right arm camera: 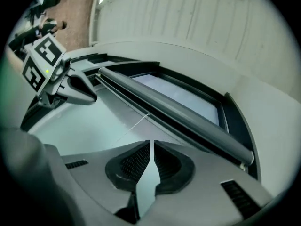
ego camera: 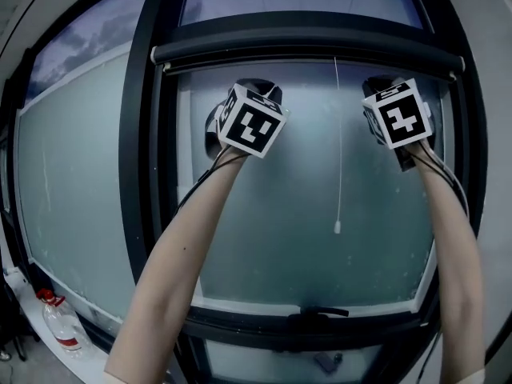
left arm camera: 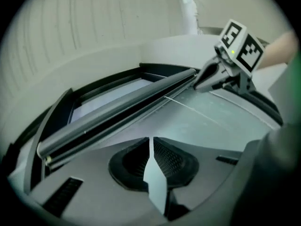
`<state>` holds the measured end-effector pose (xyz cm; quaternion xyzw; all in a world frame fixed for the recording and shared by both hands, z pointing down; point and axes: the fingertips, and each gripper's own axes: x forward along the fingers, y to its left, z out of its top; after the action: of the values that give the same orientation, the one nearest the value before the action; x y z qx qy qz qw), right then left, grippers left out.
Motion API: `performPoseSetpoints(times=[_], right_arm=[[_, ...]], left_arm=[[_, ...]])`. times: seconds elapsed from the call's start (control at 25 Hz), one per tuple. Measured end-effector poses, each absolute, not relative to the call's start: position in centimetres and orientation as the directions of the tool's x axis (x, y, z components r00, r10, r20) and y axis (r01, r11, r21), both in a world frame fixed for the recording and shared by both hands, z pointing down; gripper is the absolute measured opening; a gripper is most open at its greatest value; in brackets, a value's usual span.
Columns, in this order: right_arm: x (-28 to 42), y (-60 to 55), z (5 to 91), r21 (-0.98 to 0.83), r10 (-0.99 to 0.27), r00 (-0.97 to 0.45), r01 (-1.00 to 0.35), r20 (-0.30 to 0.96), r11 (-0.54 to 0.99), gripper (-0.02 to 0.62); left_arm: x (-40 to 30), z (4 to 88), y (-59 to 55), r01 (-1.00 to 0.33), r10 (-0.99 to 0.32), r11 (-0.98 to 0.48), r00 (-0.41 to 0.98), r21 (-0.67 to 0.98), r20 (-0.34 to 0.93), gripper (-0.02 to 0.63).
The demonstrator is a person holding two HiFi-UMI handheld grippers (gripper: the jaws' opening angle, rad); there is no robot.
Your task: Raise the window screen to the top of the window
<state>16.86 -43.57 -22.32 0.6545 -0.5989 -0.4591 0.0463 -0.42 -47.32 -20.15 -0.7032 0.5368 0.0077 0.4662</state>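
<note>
The window screen's dark roller bar (ego camera: 308,50) lies across the top of the black window frame (ego camera: 144,174). A thin white pull cord (ego camera: 337,150) hangs from it over the frosted pane. Both arms reach up to the pane just under the bar. My left gripper (ego camera: 248,106) is at the pane's left part and my right gripper (ego camera: 396,110) at its right. The left gripper view has the bar (left arm camera: 122,112) just ahead of the left gripper (left arm camera: 151,140), jaws shut and empty, with the right gripper (left arm camera: 221,74) beyond. In the right gripper view the right gripper (right arm camera: 151,142) is likewise shut, facing the bar (right arm camera: 174,107).
A dark window handle (ego camera: 320,314) sits on the lower frame rail. A clear bottle with a red cap (ego camera: 60,322) stands on the sill at lower left. A wide frosted pane (ego camera: 72,190) lies left of the frame. The left gripper (right arm camera: 70,86) shows in the right gripper view.
</note>
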Motion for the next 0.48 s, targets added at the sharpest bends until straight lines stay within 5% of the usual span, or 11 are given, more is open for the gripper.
performPoseSetpoints(times=[0.48], right_arm=[[16.5,-45.6,8.0,0.342,-0.894,-0.216,-0.937,-0.393,0.076,0.03]], left_arm=[[-3.3,7.6,-48.1,-0.887,-0.813,-0.198,0.387,-0.418,-0.435,0.028]])
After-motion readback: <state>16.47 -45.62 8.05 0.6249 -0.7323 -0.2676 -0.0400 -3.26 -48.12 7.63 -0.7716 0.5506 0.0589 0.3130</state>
